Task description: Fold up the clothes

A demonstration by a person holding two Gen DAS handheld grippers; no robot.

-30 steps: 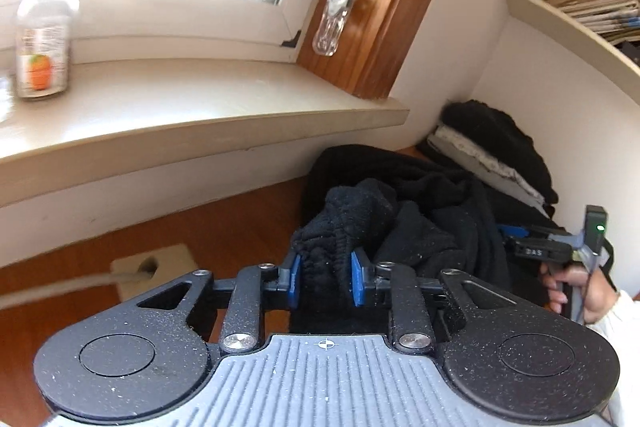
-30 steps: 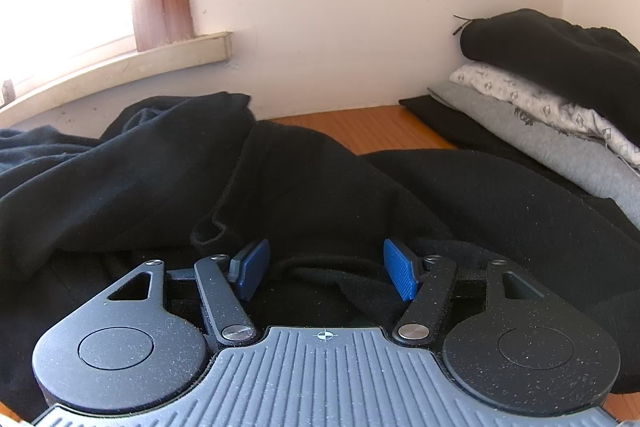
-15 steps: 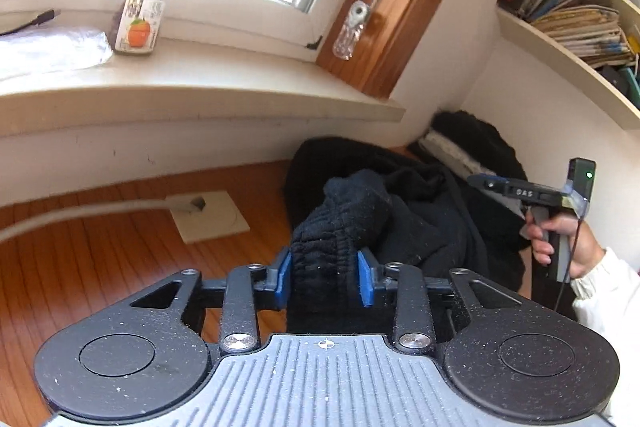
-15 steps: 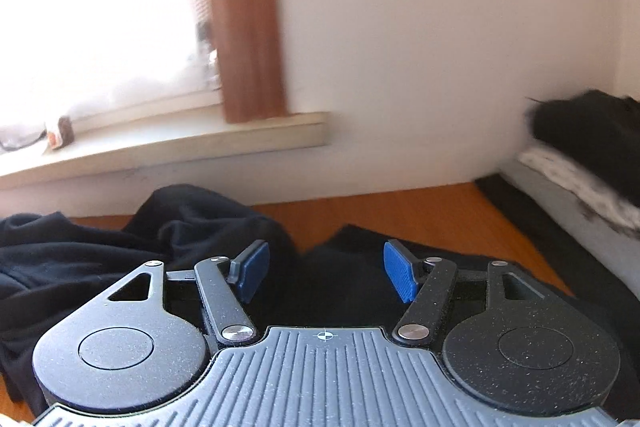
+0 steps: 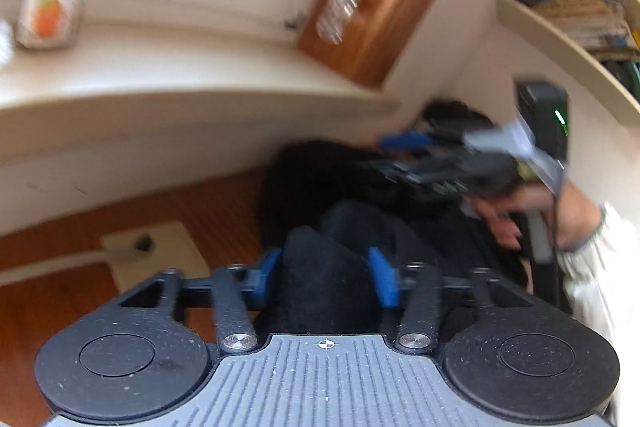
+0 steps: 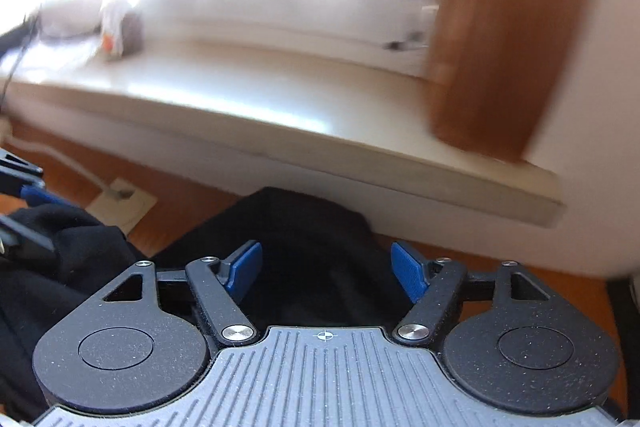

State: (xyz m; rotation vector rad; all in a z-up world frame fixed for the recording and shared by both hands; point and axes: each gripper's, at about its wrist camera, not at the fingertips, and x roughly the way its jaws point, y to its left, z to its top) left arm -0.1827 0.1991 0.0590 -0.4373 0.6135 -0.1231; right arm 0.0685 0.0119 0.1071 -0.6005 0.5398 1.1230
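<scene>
Motion blur smears the windowsill bottle [image 5: 50,9], label unreadable. Black garment [image 5: 326,279] lower part hidden behind left gripper [image 5: 326,277] body.

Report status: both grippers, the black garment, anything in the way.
Left gripper shut on black garment. Right gripper open, jaws just widened, nothing pinched. Nothing blocking.
</scene>
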